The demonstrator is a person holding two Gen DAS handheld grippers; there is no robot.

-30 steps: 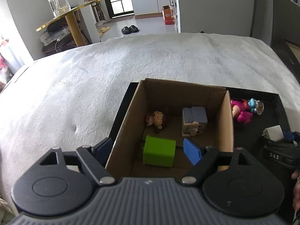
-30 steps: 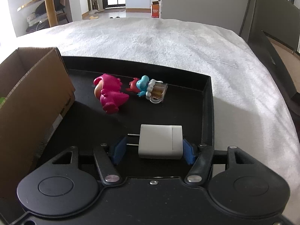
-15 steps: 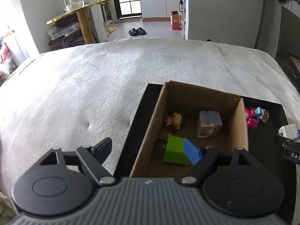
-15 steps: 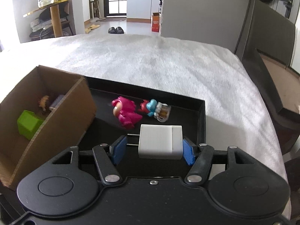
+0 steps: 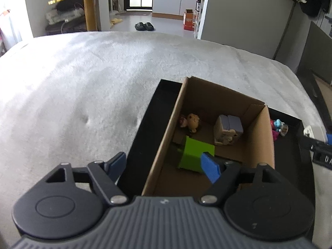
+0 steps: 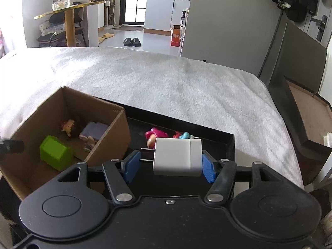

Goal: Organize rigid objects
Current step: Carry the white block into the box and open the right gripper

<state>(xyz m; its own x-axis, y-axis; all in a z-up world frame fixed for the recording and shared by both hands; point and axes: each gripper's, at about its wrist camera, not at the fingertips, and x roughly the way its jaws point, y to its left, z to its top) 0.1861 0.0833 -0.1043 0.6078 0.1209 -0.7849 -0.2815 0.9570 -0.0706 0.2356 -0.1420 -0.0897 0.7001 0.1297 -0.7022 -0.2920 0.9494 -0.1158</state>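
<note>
My right gripper [image 6: 169, 164] is shut on a white plug adapter [image 6: 177, 156] and holds it above the black tray [image 6: 230, 145], right of the cardboard box [image 6: 112, 128]. The box holds a green block [image 6: 55, 152], a small doll [image 6: 67, 125] and a grey-purple toy [image 6: 93, 130]. A pink toy [image 6: 153, 134] and a blue figure [image 6: 185, 135] lie on the tray behind the adapter. My left gripper [image 5: 164, 165] is open and empty, raised over the box's near left wall [image 5: 164, 145]. The green block [image 5: 195, 153] shows between its fingers.
The tray and box rest on a white fleecy bed cover [image 6: 166, 83]. A dark panel [image 6: 298, 66] stands at the bed's right. Beyond the bed are a gold-topped side table [image 6: 68, 8], slippers [image 6: 131, 41] and a red carton [image 6: 176, 35] on the floor.
Both grippers have risen and pulled back. The right one has lifted the plug adapter off the tray. The box's inside has come into the right wrist view.
</note>
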